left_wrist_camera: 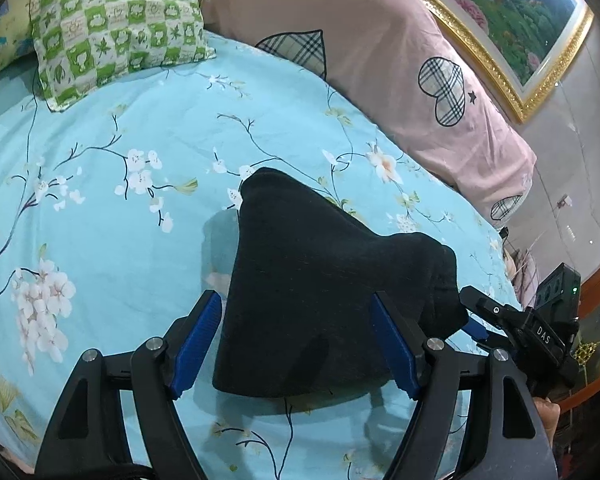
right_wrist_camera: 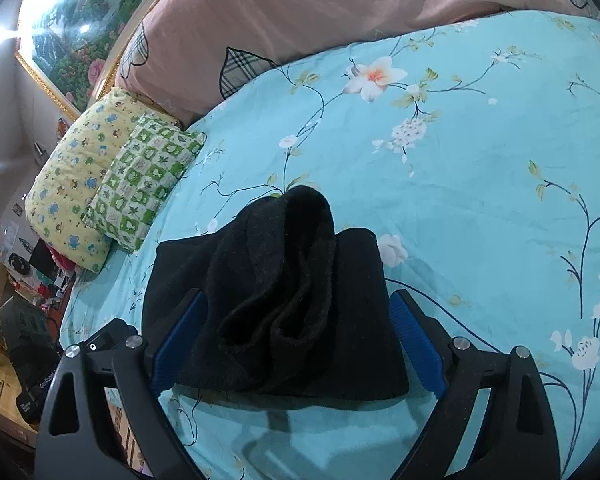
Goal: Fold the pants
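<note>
The black pants point(left_wrist_camera: 320, 260) lie as a folded, bunched bundle on the light blue floral bed sheet point(left_wrist_camera: 100, 200). My left gripper point(left_wrist_camera: 296, 344) is open, its blue pads point(left_wrist_camera: 198, 344) standing on either side of the bundle's near end without pressing it. In the right wrist view the pants point(right_wrist_camera: 268, 280) show a raised, rumpled fold on top. My right gripper point(right_wrist_camera: 296, 340) is also open and straddles the bundle's near edge. The right gripper's black body point(left_wrist_camera: 540, 332) shows at the bundle's right side in the left wrist view.
A green checked pillow point(left_wrist_camera: 116, 28) and a yellow patterned pillow point(right_wrist_camera: 72, 188) lie at the head of the bed. A pink quilt with plaid hearts point(left_wrist_camera: 380, 60) runs along the wall side. A gold-framed picture point(left_wrist_camera: 520, 12) hangs above it. Cluttered floor shows beyond the bed edge point(right_wrist_camera: 24, 320).
</note>
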### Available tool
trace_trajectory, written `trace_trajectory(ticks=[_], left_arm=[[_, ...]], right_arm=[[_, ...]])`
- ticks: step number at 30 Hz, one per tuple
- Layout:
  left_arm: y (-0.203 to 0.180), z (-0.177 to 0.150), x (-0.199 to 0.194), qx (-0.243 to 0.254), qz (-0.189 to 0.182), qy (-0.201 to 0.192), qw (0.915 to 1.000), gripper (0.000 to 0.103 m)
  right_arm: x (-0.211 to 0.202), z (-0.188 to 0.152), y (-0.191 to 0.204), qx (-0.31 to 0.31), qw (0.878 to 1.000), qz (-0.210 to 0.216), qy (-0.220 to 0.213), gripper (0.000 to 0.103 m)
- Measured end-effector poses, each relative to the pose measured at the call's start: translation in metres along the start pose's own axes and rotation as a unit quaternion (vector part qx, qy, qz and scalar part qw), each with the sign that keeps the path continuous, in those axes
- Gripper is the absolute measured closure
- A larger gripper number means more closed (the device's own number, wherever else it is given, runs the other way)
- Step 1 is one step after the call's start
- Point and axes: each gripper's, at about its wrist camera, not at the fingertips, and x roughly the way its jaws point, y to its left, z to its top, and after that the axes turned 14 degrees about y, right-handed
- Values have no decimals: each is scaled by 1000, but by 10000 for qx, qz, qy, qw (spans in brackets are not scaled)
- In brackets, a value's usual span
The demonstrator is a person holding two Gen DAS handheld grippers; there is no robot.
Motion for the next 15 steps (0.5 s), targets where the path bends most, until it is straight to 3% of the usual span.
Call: trace_trajectory(ticks=[15], left_arm=[[14,18,26,-177,-155,378,9990,24]], right_arm=[[16,0,-15,324,9988,301,228,11]])
